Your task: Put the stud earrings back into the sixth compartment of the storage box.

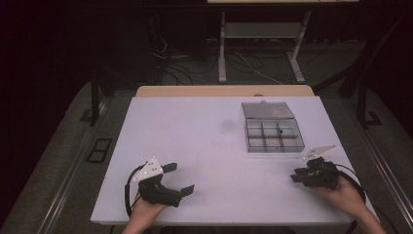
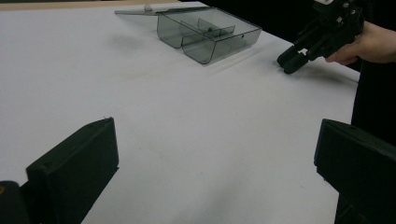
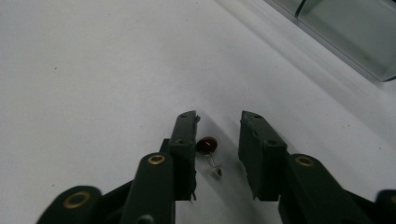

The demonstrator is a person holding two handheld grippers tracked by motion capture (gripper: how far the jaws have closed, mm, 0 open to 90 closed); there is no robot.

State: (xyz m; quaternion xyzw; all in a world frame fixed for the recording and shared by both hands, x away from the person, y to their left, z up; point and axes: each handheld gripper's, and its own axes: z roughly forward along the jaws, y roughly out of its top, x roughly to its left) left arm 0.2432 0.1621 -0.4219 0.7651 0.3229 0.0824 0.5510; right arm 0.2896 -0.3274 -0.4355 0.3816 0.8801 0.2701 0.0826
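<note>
A small dark red bead on a thin wire hook (image 3: 207, 144) lies on the white table top (image 1: 195, 136) near its right front corner. My right gripper (image 3: 218, 122) stands low over it, jaws narrowly apart. The bead sits between them against the left jaw, with a gap to the right jaw. From above, my right gripper (image 1: 295, 176) points left, just in front of the clear compartment box (image 1: 272, 135). At the table's left front my left gripper (image 1: 180, 178) is wide open with nothing between its jaws.
The clear box has its lid (image 1: 267, 110) folded open behind it and a small dark item in one back compartment. A second table's legs and cables stand on the floor beyond. The table's front edge lies close to both hands.
</note>
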